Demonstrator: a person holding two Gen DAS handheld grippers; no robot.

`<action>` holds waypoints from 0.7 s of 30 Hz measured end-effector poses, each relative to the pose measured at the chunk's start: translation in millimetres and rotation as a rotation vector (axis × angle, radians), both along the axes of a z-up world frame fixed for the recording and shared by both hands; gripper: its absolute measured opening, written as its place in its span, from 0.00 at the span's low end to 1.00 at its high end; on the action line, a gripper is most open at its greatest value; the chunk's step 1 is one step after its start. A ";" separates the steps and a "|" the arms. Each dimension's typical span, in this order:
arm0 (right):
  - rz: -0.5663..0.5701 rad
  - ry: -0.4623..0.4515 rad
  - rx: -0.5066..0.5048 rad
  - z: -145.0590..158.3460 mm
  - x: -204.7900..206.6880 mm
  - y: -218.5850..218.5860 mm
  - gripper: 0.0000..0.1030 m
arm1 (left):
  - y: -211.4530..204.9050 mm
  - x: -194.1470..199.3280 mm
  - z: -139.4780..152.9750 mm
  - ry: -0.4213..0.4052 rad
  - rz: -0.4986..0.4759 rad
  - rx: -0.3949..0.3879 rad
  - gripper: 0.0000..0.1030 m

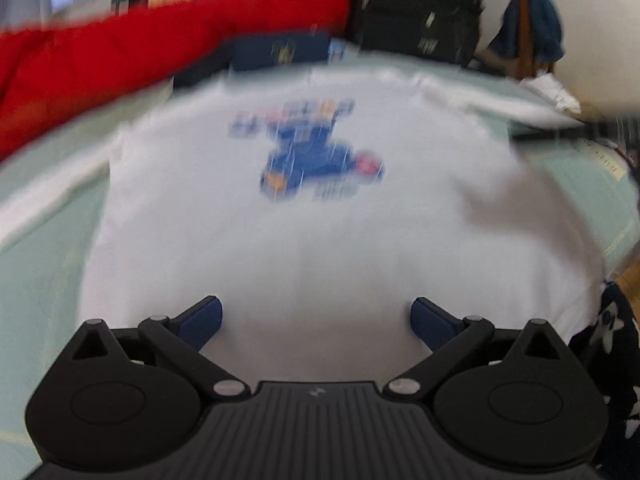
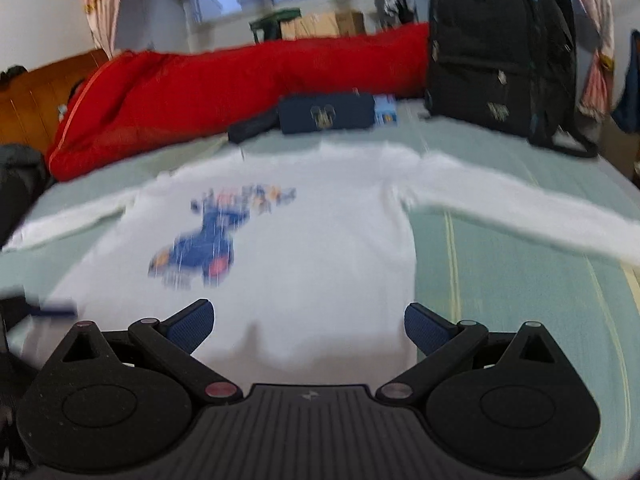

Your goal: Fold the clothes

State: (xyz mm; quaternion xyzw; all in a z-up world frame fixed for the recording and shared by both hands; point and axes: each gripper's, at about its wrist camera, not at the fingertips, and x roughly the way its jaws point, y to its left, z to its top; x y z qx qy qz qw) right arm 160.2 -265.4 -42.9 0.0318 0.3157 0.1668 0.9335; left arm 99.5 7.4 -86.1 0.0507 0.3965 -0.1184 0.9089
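A white long-sleeved shirt (image 1: 304, 232) (image 2: 320, 248) with a blue print (image 1: 316, 156) (image 2: 204, 240) lies spread flat on a pale green bedsheet (image 2: 500, 280), both sleeves stretched out sideways. My left gripper (image 1: 316, 320) hovers over the shirt's near hem, jaws wide open with nothing between the blue pads. In the right wrist view my right gripper (image 2: 308, 322) stands open over the hem near the shirt's right side, also empty. Both views are motion-blurred.
A red quilt (image 2: 240, 92) lies along the far side of the bed. A black backpack (image 2: 500, 52) stands at the back right, with a dark blue pouch (image 2: 326, 114) beside it. A dark patterned cloth (image 1: 616, 360) shows at the right edge in the left wrist view.
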 end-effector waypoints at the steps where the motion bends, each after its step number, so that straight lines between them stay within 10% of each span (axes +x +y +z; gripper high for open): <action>1: 0.001 -0.004 0.012 1.0 15.5 2.4 1.00 | 1.3 -1.7 -0.8 -0.010 -0.011 -0.003 0.99; 13: 0.008 0.130 0.104 -36.4 179.7 24.5 1.00 | 13.7 5.0 14.3 -0.026 -0.009 0.007 0.99; 21: 0.093 0.098 -0.064 -45.3 155.7 18.6 1.00 | 19.2 12.0 11.1 -0.007 0.023 0.031 0.99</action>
